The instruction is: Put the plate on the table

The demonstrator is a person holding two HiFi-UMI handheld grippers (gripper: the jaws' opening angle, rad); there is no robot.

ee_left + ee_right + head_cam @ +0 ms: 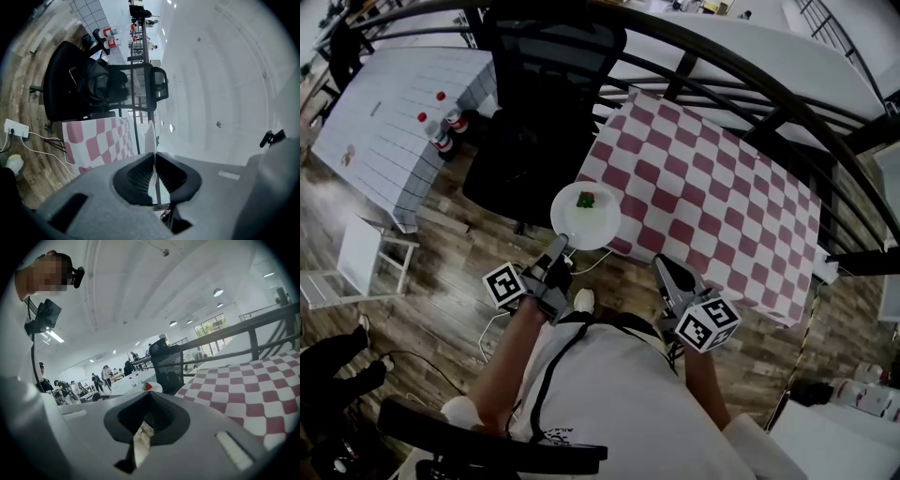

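A white plate [586, 217] carrying a small red and green bit of food [586, 199] hangs level beside the near left edge of the table with the red and white checked cloth [712, 197]. My left gripper [563, 246] is shut on the plate's near rim. In the left gripper view the plate [150, 137] shows edge-on, pinched between the jaws of the left gripper [153, 155]. My right gripper [668, 272] is shut and holds nothing, right of the plate at the table's near edge. The right gripper view shows the plate [157, 388] just beyond the right gripper [149, 393].
A black office chair [546, 103] stands at the table's left side, behind the plate. Black curved rails [750, 84] arch over the table. A white table with bottles [441, 127] is far left. A power strip and cables [16, 129] lie on the wooden floor.
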